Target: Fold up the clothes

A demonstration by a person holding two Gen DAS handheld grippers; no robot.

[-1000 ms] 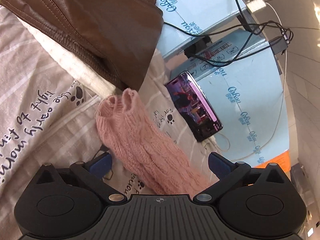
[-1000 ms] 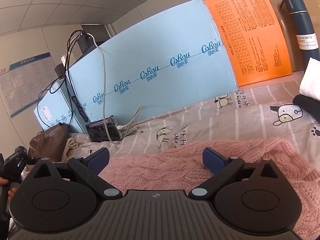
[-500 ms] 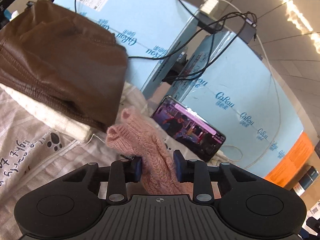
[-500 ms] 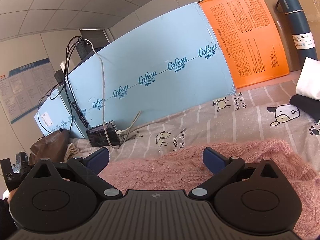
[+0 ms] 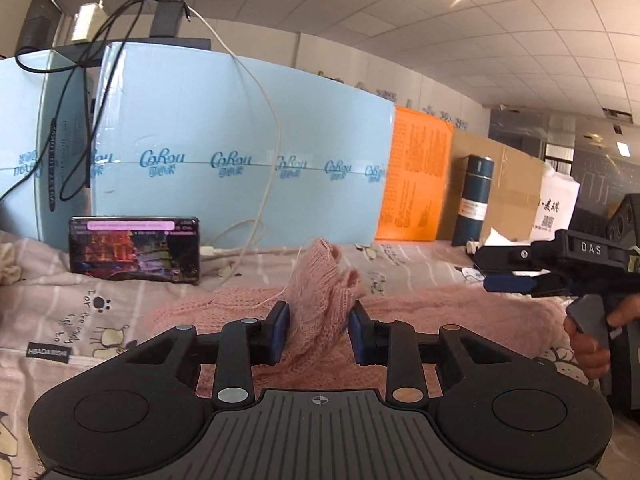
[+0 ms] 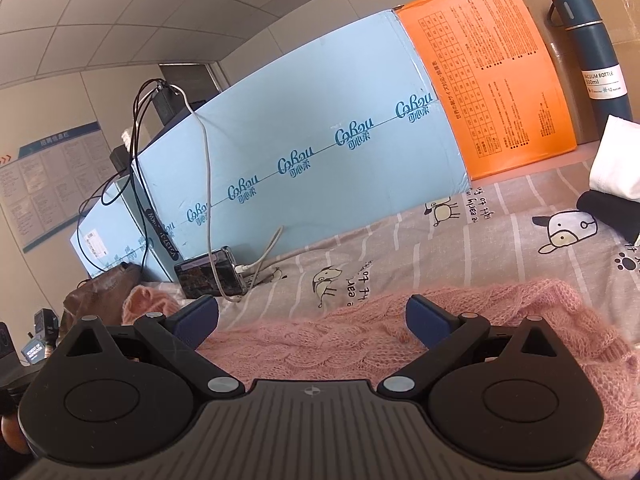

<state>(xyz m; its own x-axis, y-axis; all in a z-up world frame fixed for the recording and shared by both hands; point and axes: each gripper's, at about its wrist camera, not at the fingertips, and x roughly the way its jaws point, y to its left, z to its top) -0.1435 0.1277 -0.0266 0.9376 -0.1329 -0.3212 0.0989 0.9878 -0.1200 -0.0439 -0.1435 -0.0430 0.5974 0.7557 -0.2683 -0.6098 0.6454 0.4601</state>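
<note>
A pink knitted sweater (image 5: pixel 448 308) lies spread on the bed's cartoon-print sheet (image 5: pixel 80 304). My left gripper (image 5: pixel 318 322) is shut on the sweater's sleeve (image 5: pixel 316 296), whose cuff stands up between the blue pads. My right gripper (image 6: pixel 312 314) is open and empty, hovering over the sweater's body (image 6: pixel 320 344); it also shows at the right of the left wrist view (image 5: pixel 508 270). The held cuff shows at the left of the right wrist view (image 6: pixel 146 300).
A lit phone (image 5: pixel 134 250) leans against light blue boxes (image 5: pixel 240 168) with a white cable. An orange box (image 5: pixel 416 184), a dark blue vacuum bottle (image 5: pixel 474 200) and cardboard stand behind. A brown leather bag (image 6: pixel 100 286) lies at left. Black and white items (image 6: pixel 612 184) lie at right.
My left gripper closed on the pink sleeve, then lifted and swung it right, away from the brown bag and over the sweater's body. My right gripper stayed open and barely moved.
</note>
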